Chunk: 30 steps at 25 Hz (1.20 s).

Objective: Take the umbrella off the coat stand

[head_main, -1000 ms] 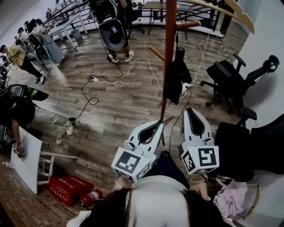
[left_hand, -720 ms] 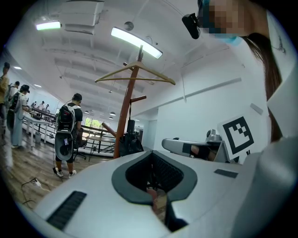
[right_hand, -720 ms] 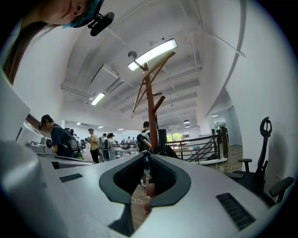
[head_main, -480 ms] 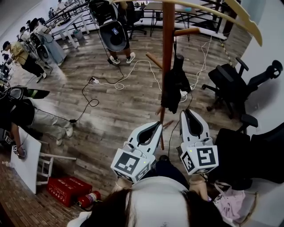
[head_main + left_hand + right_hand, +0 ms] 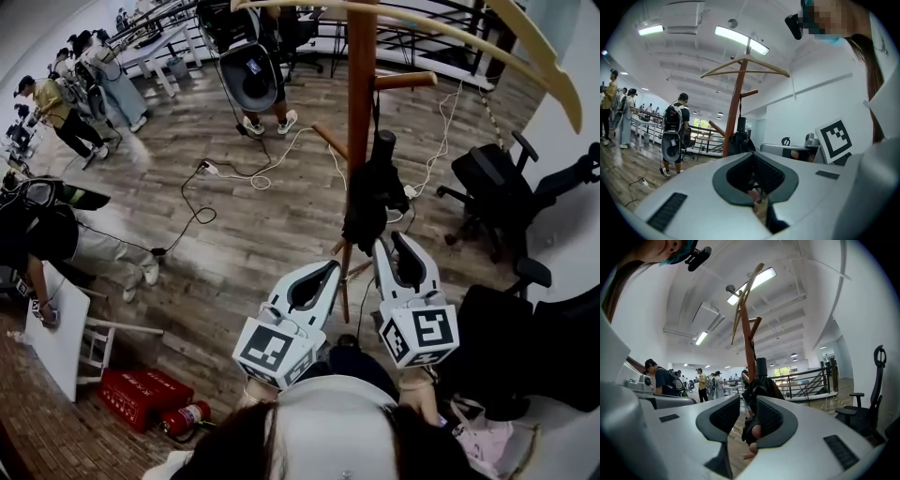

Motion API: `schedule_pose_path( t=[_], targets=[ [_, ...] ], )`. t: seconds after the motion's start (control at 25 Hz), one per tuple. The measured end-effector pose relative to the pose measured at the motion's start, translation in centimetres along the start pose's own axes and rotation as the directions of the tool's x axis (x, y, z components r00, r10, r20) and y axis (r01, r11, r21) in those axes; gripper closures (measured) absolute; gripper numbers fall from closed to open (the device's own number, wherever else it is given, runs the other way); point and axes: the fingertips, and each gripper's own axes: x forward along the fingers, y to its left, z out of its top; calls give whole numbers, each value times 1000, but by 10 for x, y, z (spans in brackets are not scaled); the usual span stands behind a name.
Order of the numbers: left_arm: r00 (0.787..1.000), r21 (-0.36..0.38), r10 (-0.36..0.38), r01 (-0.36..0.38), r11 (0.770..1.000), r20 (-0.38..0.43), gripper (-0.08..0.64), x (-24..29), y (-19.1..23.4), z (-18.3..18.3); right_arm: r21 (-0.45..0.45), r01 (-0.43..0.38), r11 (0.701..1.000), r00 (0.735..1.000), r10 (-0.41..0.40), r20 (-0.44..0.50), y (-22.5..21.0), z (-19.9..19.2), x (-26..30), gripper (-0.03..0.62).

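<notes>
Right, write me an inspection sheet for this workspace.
Surface: wood-plank floor.
Job's things: black folded umbrella hangs on the wooden coat stand.
Clutter: red box and fire extinguisher on the floor.
Grippers: left gripper shut, empty. The right gripper jaws have just been opening; the umbrella shows through the gap, not gripped.
Cables: white cable and black cable lie loose on the floor.
Surroundings: office chair; people by benches.
</notes>
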Motion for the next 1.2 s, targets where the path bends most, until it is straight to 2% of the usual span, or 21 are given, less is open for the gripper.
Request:
schedule_pose_path(
  t=[0.4, 1.2],
  targets=[
    [999, -8, 47, -47, 999, -14, 551, 16, 20, -7, 20, -32, 999, 997, 33, -64, -10, -20, 32, 423],
    [997, -15, 77, -77, 997, -33, 551, 56, 44, -11, 37, -80, 996, 980, 86, -182, -31, -48, 80, 341]
  ],
)
